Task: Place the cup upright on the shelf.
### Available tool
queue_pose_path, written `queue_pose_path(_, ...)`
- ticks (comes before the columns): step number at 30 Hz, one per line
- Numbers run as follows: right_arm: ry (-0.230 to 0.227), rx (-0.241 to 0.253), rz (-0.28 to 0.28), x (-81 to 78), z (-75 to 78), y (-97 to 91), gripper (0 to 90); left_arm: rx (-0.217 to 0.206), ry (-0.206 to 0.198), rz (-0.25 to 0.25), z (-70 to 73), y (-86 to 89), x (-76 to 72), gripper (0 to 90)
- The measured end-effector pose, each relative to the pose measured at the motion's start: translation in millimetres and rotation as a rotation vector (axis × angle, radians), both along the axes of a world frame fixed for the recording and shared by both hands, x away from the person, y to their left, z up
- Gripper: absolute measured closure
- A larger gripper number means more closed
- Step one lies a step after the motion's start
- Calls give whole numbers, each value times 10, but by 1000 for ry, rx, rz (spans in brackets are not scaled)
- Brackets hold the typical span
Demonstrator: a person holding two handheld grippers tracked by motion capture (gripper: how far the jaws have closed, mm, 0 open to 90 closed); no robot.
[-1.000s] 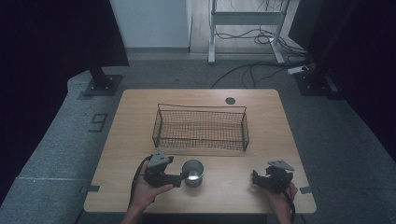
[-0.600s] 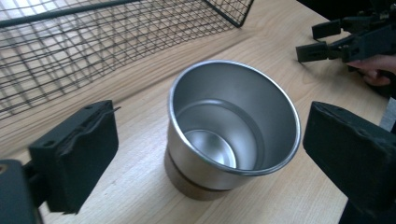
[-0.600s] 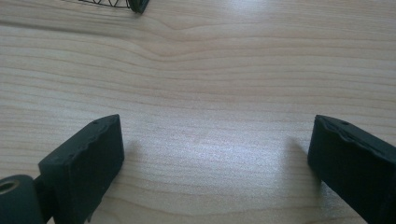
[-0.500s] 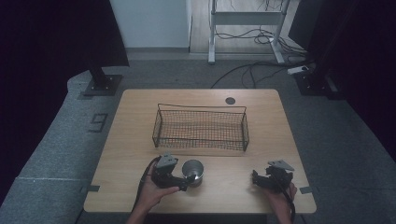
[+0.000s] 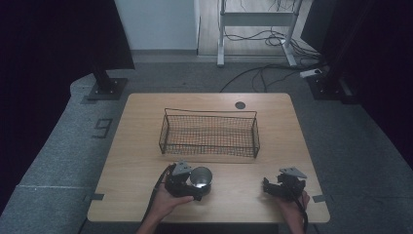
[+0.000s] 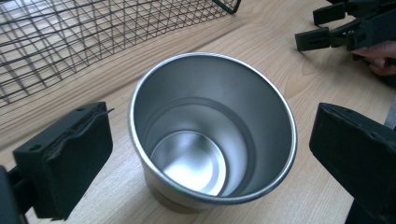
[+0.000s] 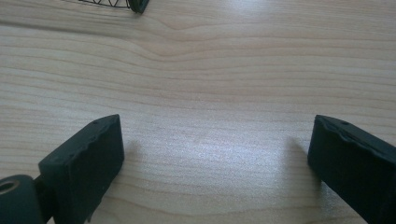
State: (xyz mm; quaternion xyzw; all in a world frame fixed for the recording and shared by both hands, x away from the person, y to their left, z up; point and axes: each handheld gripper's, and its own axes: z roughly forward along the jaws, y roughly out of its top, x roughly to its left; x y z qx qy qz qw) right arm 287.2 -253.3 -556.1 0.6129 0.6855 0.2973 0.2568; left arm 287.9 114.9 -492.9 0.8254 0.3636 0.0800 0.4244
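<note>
A shiny steel cup (image 5: 201, 176) (image 6: 210, 140) stands upright and empty on the wooden table (image 5: 141, 161), near its front edge. My left gripper (image 5: 197, 183) (image 6: 210, 144) is open. Its jaws have just been opening and now stand one on each side of the cup, with a small gap between each pad and the cup's wall. My right gripper (image 5: 268, 187) (image 7: 215, 158) rests low over bare wood at the front right, open, with nothing between its jaws. In the left gripper view it (image 6: 327, 30) appears beyond the cup.
A black wire basket (image 5: 209, 134) (image 6: 70, 37) stands empty in the middle of the table, just behind the cup; its corner (image 7: 135, 4) edges into the right gripper view. A dark round grommet (image 5: 239, 105) sits near the far edge. Cables lie on the floor beyond.
My left gripper has slid right, up to the cup, and its jaws have spread so that the cup stands between them. The cup and the right gripper have stayed in place.
</note>
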Motion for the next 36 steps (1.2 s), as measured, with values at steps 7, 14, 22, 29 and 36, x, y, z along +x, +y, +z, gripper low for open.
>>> queue_pose_path(7,0,0,0,0,0,0,36,31,-3,11,-60,-75,48,0)
queue_pose_path(14,0,0,0,0,0,0,36,44,-9,9,-94,-150,63,2)
queue_pose_path(22,0,0,0,0,0,0,36,54,-23,20,-140,-178,53,121)
queue_pose_path(29,0,0,0,0,0,0,36,65,-31,17,-130,-175,35,141)
queue_pose_path(36,-1,-1,1,3,0,-5,36,37,-53,12,-13,-135,13,143)
